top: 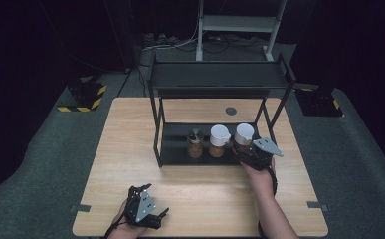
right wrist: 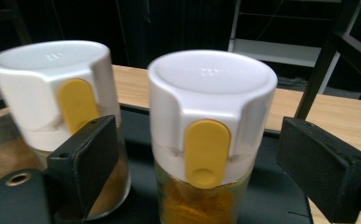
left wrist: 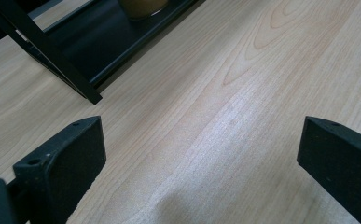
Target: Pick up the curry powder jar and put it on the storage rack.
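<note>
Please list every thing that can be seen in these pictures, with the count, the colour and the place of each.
Spice jars with white lids: two, yellow tabs, on the rack's lower tray, middle and right.
Jar with dark lid: one, brownish contents, left on that tray.
Rack: one, black, two levels, far half of the table.
Table: one, light wood.
Floor: grey carpet.
Left gripper: black, open, over the table's near edge.
Right gripper: black, open, jaws on either side of the right jar, apart from it.
</note>
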`<state>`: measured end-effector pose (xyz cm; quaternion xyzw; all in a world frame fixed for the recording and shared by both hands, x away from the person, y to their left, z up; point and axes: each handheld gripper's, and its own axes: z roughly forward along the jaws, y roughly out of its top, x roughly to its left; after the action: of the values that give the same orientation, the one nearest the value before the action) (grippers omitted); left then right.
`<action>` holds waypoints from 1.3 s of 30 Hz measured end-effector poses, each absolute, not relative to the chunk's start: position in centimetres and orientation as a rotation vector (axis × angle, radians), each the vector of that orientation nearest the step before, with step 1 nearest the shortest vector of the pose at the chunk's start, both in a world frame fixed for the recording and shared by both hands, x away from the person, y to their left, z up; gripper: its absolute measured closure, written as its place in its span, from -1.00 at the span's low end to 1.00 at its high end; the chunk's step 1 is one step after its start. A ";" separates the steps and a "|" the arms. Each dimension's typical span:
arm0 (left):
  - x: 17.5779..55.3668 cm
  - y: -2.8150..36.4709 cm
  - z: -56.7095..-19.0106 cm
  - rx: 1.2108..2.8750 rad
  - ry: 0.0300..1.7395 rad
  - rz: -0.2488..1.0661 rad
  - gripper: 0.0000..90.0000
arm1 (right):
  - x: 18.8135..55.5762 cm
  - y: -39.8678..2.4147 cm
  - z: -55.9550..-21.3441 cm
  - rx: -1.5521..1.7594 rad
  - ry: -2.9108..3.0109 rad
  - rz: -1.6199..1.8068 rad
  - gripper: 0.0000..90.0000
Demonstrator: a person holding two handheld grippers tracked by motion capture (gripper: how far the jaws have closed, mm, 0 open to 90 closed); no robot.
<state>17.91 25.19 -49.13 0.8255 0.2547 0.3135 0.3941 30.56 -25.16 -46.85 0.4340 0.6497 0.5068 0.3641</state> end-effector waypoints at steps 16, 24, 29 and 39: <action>18.0 25.2 -49.1 2.096 0.645 0.790 -0.97 | 28.4 -25.6 -45.7 1.094 1.669 1.351 -1.00; 18.0 25.3 -49.1 2.096 0.644 0.786 -0.97 | 27.4 -25.6 -45.2 1.084 1.673 1.350 -1.00; 18.0 25.3 -49.1 2.096 0.644 0.786 -0.97 | 26.8 -25.7 -45.1 1.083 1.677 1.346 -1.00; 18.0 25.2 -49.1 2.098 0.645 0.789 -0.97 | 24.9 -26.1 -44.8 1.058 1.683 1.332 -1.00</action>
<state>18.00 25.19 -49.09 0.8269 0.2543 0.3110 0.3935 24.86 -26.14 -44.83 0.4114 0.6547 0.5180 0.3659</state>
